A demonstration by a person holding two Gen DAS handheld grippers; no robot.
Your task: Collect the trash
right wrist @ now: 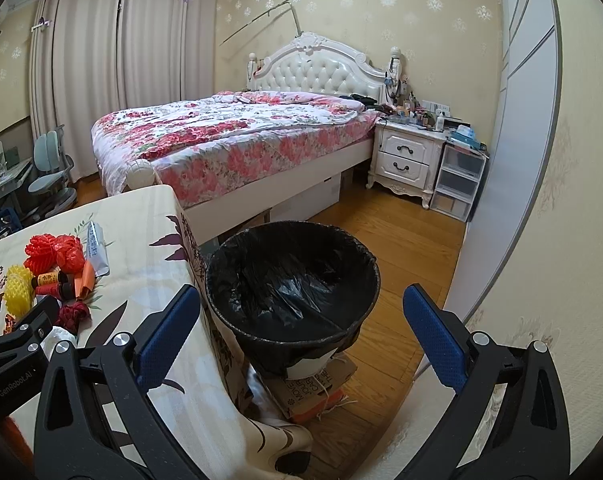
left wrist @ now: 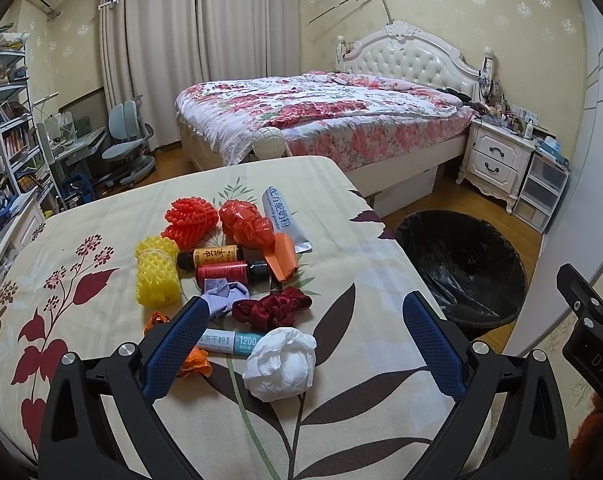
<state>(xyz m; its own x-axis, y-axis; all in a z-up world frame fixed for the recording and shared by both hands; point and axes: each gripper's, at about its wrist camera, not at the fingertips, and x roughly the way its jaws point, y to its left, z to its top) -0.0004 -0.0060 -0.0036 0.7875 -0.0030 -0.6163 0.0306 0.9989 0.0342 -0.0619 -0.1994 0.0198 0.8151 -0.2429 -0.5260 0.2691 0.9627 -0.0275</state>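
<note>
A: What lies on the desk (left wrist: 341,420)?
B: From the left: yellow foam netting (left wrist: 156,276), red netting (left wrist: 190,217), two small bottles (left wrist: 221,264), a crumpled white tissue (left wrist: 280,363).
A: And the bin?
B: A black-lined trash bin (right wrist: 293,296) stands on the floor just right of the desk.
A: The grippers?
B: The left gripper (left wrist: 303,336) hovers over the trash, fingers wide apart, empty. The right gripper (right wrist: 301,336) hangs above the bin, equally spread, holding nothing

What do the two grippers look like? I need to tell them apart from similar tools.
Both match: the left gripper and right gripper have black angular frames, blue dimpled pads and silver bolts. White lettering on the bodies reads "GenRobot.AI" and "DAS". No cables or sleeves show.
</note>
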